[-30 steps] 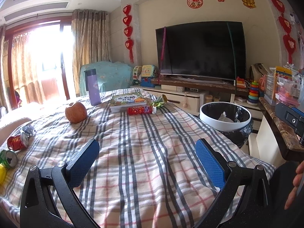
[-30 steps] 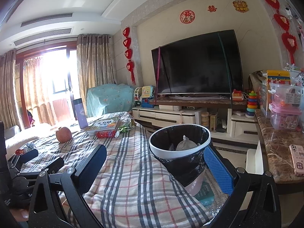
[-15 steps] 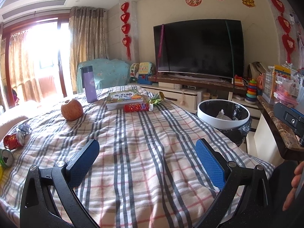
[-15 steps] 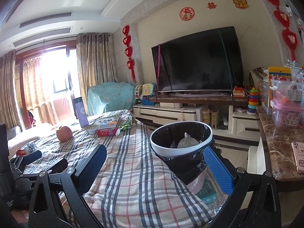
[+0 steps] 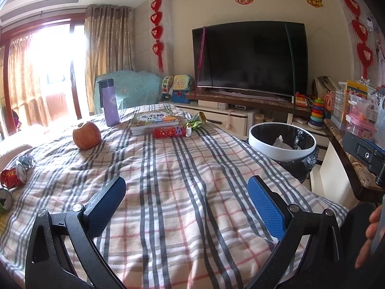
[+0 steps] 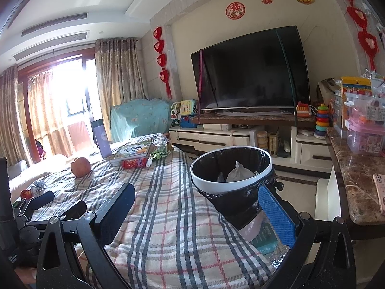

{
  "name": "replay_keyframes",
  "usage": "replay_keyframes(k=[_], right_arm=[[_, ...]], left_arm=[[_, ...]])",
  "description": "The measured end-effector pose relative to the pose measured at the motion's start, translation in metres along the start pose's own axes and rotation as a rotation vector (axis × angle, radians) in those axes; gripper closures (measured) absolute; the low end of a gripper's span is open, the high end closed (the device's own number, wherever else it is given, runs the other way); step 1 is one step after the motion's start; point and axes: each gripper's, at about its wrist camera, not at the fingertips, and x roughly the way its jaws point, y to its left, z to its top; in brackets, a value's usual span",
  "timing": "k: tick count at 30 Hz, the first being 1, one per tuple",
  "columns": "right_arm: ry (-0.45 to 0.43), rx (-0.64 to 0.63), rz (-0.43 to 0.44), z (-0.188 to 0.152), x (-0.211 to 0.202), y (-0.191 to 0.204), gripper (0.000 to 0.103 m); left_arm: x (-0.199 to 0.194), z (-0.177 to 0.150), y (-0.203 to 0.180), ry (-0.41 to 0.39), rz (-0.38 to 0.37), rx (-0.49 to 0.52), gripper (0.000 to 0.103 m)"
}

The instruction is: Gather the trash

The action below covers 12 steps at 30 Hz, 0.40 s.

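Both grippers spread wide, nothing held: left gripper (image 5: 186, 192) over the near plaid cloth (image 5: 187, 173), right gripper (image 6: 196, 198) at the cloth's right edge just before the bin (image 6: 231, 166). Trash: red snack tube (image 5: 169, 131) lying on its side at the far end, long axis left-right, white cap pointing right, print unreadable; green wrapper (image 5: 196, 122) just behind it; crushed cans (image 5: 13, 175) at the left edge. Book (image 5: 154, 119) cover has Chinese characters, too small to read. Bin, black-lined with a white rim, stands right of the table.
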Motion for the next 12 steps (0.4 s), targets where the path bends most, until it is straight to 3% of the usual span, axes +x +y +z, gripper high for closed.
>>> replay_keyframes(k=[12], right_arm=[[0.045,0.004,0.001,0.000,0.018,0.002,0.000]], left_arm=[[0.011,-0.001,0.005,0.021,-0.014,-0.010,0.000]])
